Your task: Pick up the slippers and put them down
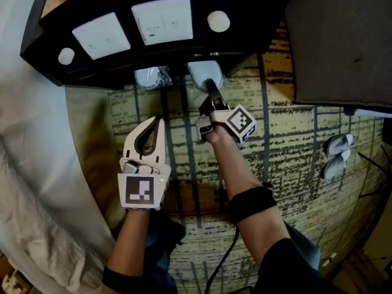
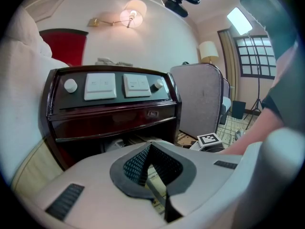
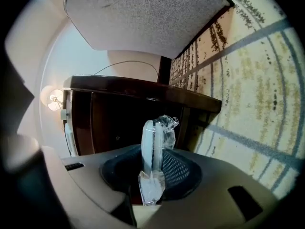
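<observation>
**Slipper pack gripped at the nightstand; lift and set-down yet to come**

Nearest us, the left gripper (image 1: 157, 123) hangs low over the patterned carpet (image 1: 294, 133), its jaws pressed together with nothing between them. It has no part in the work at this moment.

Beyond it, the right gripper (image 1: 209, 86) reaches level toward the foot of the dark nightstand (image 1: 245, 17). Its jaws are drawn in narrow and clamped on a wrapped slipper pack (image 1: 203, 71). In the right gripper view we see the pack edge-on between the pads, with the clear plastic bunched where they pinch it. The pack sits at the mouth of the nightstand's lower opening, and we cannot tell whether it has left the floor.

We judge the task to be at an early stage. The first grip is made, and the lift and the put-down remain. A second wrapped pack (image 1: 150, 76) lies just beside the first under the nightstand, untouched. Well apart, at the right of the carpet, lies a white pair (image 1: 335, 167) that looks to us like loose slippers.
</observation>
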